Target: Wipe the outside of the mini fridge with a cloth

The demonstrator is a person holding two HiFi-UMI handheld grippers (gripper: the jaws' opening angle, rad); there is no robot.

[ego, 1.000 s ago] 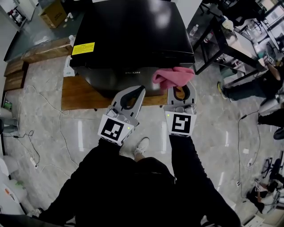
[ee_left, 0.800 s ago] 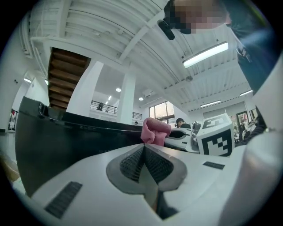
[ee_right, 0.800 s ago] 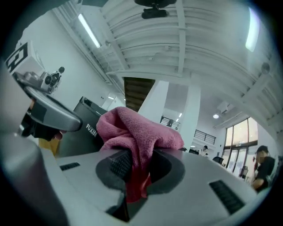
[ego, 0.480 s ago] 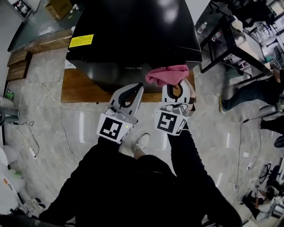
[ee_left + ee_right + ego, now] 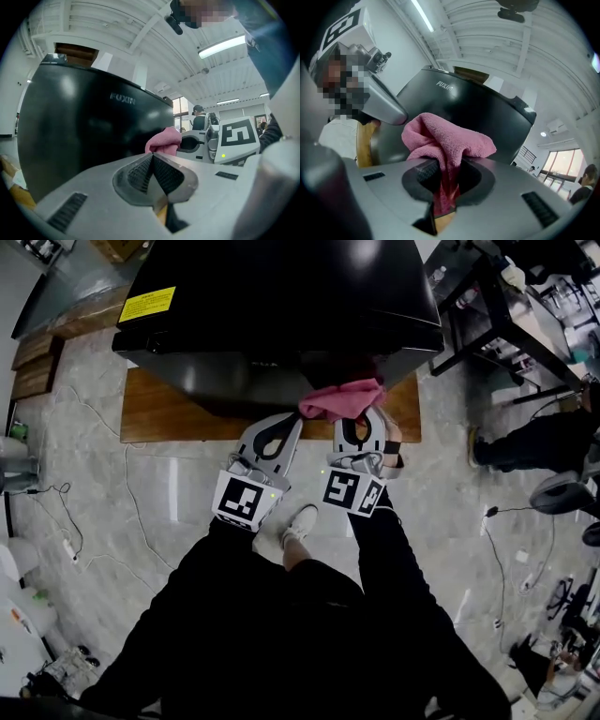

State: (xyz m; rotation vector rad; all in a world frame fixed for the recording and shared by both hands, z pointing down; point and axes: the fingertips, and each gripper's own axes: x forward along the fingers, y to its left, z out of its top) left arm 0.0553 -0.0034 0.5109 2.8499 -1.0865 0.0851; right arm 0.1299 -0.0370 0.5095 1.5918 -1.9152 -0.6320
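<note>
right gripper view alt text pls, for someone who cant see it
The right claw is shut on a bunched pink cloth, held up in front of a glossy black fridge. The left claw pokes in at upper left, with a white ceiling above.

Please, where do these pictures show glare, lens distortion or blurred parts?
Head view: lamps make soft glare patches on the top of the glossy black mini fridge and bright streaks on the pale floor tiles. Left gripper view: strong fisheye bending, black corners, a mosaic patch at the top. Right gripper view: the pink terry cloth is sharp, with a mosaic patch at the left.
</note>
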